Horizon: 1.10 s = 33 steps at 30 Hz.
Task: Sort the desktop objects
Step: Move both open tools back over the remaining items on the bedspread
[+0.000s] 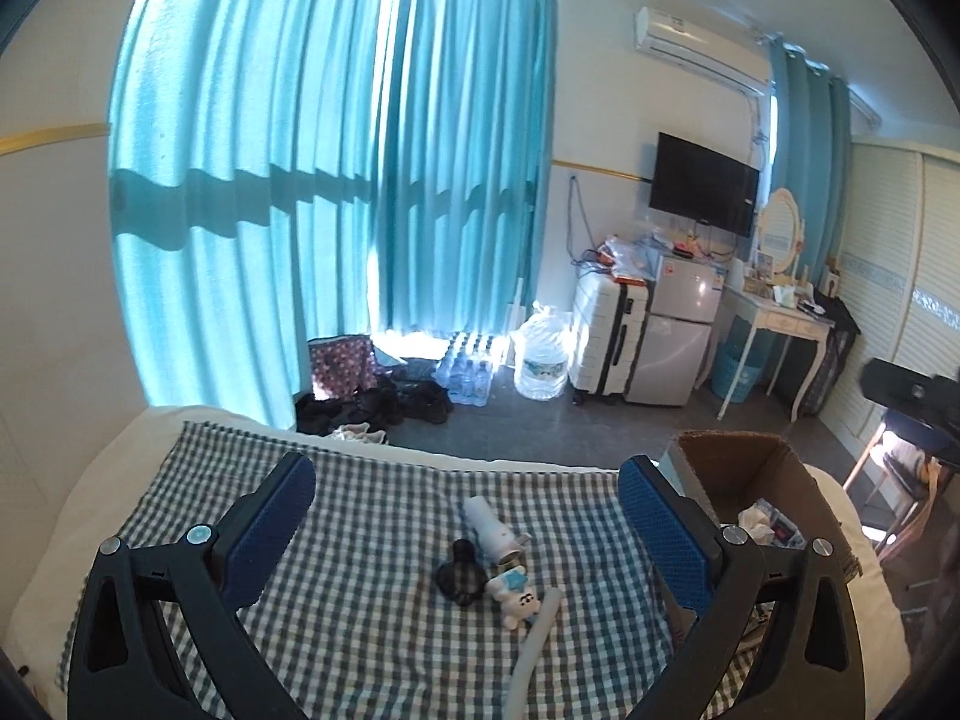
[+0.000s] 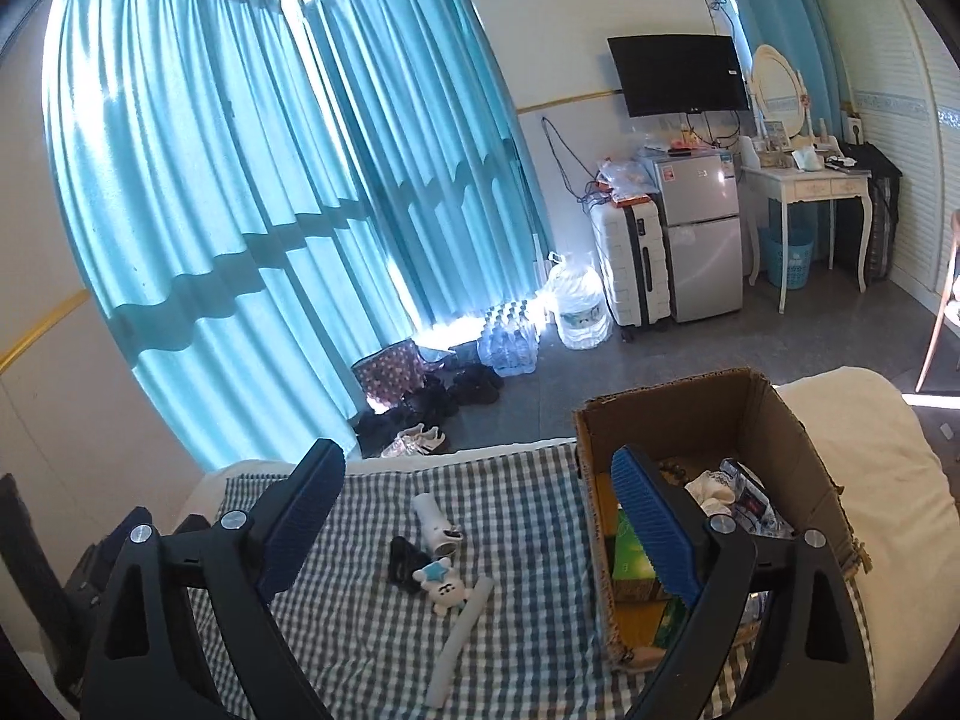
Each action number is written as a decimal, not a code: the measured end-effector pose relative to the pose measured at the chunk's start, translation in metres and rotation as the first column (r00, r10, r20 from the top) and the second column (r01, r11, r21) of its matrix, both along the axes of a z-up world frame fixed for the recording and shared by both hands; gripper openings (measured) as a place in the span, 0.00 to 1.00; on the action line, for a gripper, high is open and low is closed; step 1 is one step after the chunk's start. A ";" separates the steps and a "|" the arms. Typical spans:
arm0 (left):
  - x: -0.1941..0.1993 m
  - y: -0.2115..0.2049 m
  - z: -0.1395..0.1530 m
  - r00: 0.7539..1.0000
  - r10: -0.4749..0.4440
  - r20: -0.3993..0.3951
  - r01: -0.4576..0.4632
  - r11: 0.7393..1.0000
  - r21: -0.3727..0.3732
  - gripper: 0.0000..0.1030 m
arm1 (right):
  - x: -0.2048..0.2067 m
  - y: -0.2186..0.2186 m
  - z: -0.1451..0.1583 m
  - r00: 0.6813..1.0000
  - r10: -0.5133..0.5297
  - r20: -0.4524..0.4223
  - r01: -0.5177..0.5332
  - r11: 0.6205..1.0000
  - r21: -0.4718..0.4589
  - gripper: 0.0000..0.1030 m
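Both claws (image 1: 468,516) (image 2: 480,510) gape above the checked cloth (image 1: 372,600).

Box (image 2: 708,414) contents partly hidden behind right gripper (image 2: 477,516) finger; dark item (image 1: 461,576) beside toy (image 1: 515,591) too blurred to identify.

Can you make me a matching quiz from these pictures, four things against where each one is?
Things:
1. cardboard box
2. white toy with a blue star
3. white suitcase
4. blue basket

Places:
A. under the white dressing table
B. beside the small fridge
C. on the checked cloth, right side
D. among the loose items mid-cloth

Pairs: 1-C, 2-D, 3-B, 4-A
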<state>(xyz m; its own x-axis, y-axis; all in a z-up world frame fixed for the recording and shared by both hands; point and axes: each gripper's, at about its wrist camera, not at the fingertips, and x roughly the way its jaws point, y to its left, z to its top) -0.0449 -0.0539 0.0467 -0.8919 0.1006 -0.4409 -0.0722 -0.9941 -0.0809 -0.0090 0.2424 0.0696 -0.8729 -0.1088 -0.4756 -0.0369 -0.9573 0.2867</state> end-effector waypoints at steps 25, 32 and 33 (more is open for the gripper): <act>-0.047 -0.048 -0.060 0.996 0.051 0.074 -0.047 0.998 -0.046 1.00 | -0.030 -0.091 -0.041 0.969 0.119 0.217 -0.187 0.926 0.328 1.00; -0.086 -0.045 -0.108 0.995 0.025 0.102 -0.024 1.000 -0.008 1.00 | -0.071 -0.083 -0.085 0.969 0.138 0.203 -0.194 0.937 0.292 1.00; -0.092 -0.042 -0.115 0.993 0.025 0.111 -0.022 0.999 -0.027 1.00 | -0.077 -0.081 -0.093 0.967 0.141 0.213 -0.197 0.942 0.272 1.00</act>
<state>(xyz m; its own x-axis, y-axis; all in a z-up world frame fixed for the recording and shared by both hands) -0.1367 -0.0963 -0.0680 -0.8392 0.0673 -0.5397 -0.0403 -0.9973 -0.0617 -0.0861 0.1613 -0.0233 -0.7453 -0.0807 -0.6618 0.1068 -0.9943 0.0009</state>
